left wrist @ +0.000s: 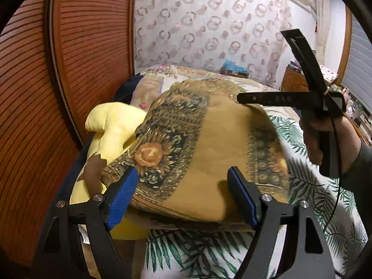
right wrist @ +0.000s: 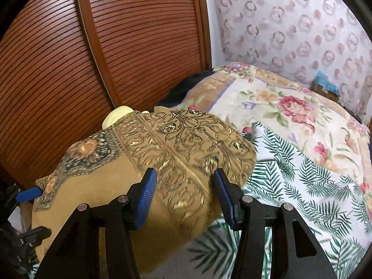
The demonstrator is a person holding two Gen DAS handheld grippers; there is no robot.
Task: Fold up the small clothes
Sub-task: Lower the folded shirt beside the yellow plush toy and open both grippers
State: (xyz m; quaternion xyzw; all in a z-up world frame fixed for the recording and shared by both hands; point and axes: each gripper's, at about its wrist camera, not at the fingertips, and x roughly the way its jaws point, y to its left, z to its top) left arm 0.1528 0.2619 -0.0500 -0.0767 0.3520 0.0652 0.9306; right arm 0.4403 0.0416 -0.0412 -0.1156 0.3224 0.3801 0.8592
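Note:
A mustard-gold garment [left wrist: 220,144] [right wrist: 116,186] with dark scroll and sunflower print lies bunched on the bed, its far left part over a yellow plush toy [left wrist: 114,127]. My left gripper [left wrist: 182,197] stands open at the garment's near edge, its blue pads wide apart with cloth between and below them. My right gripper [right wrist: 184,197] is open too, straddling the patterned part without pinching it. In the left wrist view a hand [left wrist: 313,139] holds the right gripper, whose black fingers [left wrist: 279,98] reach the garment's far edge. In the right wrist view the left gripper's blue pad [right wrist: 28,194] touches the garment's left edge.
A palm-leaf sheet [left wrist: 313,197] [right wrist: 302,181] covers the near bed, and a floral quilt [right wrist: 279,107] lies behind it. Louvred wooden doors [left wrist: 69,69] [right wrist: 116,46] stand close on the left. A small box with a blue top [right wrist: 325,88] sits by the patterned wall.

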